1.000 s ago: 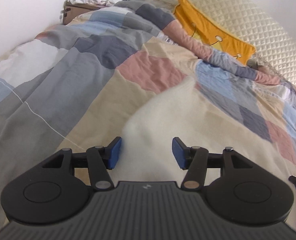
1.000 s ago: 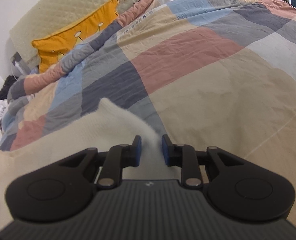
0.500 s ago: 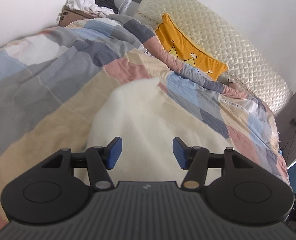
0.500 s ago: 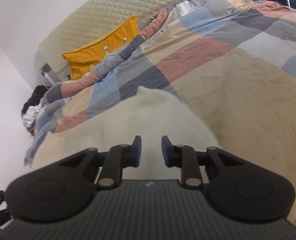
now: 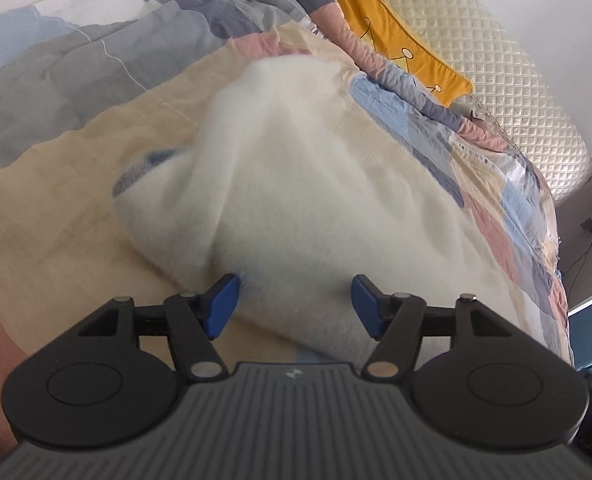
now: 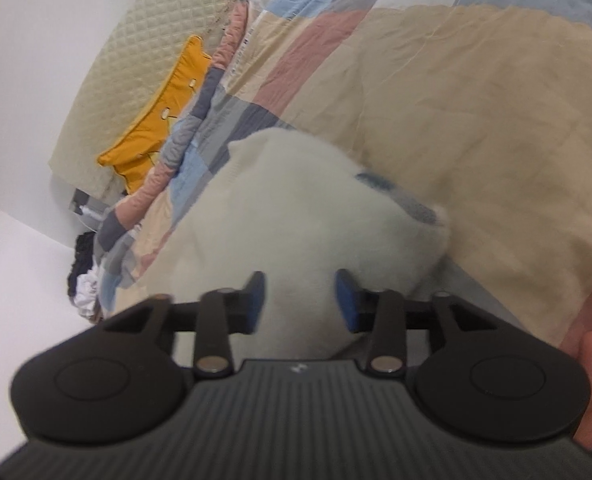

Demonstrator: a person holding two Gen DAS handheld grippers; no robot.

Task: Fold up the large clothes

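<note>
Left wrist view: the left gripper (image 5: 296, 306) holds its blue-padded jaws wide apart with nothing clamped, hovering at the near edge of a fluffy cream-white knitted garment (image 5: 308, 184) that lies bunched on the patchwork quilt of beige, grey, pink and blue squares (image 5: 68, 184); a yellow cushion (image 5: 408, 44) leans on the cream quilted headboard (image 5: 508, 64) further right. In the right wrist view, the right gripper (image 6: 299, 306) stands open more narrowly, the same garment's fuzzy bulk between its pads, ungripped.

One white garment (image 5: 316, 184), one patchwork quilt (image 5: 76, 200), one yellow cushion (image 5: 408, 44).
</note>
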